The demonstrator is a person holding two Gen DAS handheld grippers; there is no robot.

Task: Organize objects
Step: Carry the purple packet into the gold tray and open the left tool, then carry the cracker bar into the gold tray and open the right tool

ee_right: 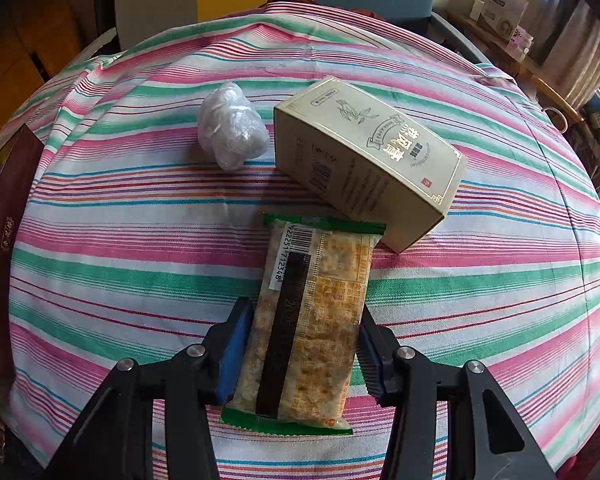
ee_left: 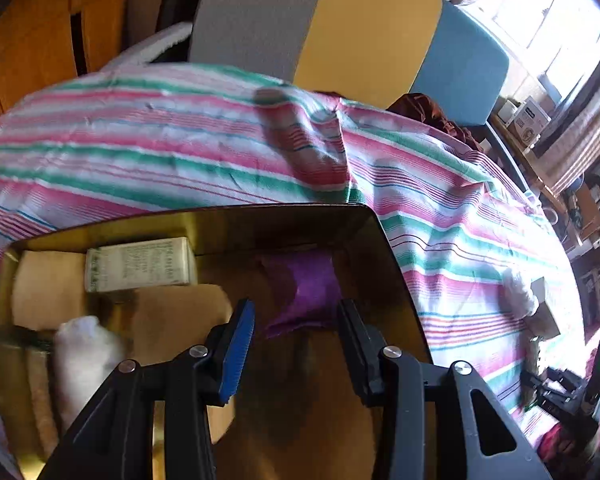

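My left gripper (ee_left: pixel 296 312) hangs open over a gold tin (ee_left: pixel 384 240). A purple packet (ee_left: pixel 304 292) lies in the tin just beyond the fingertips, and the pads do not press on it. The tin also holds a pale printed box (ee_left: pixel 140 266) and a white wrapped bundle (ee_left: pixel 84 352). My right gripper (ee_right: pixel 304 312) is shut on a green-edged cracker packet (ee_right: pixel 312 320), which rests lengthwise on the striped cloth (ee_right: pixel 120 240). Past the packet lie a beige carton (ee_right: pixel 364 160) and a plastic-wrapped white bundle (ee_right: pixel 232 136).
The striped cloth covers the whole work surface and drops off at its edges. A dark maroon lid or box (ee_right: pixel 0 240) sits at the left edge. Grey, yellow and blue panels (ee_left: pixel 364 28) stand behind the table. A shelf with boxes (ee_right: pixel 504 12) is at the far right.
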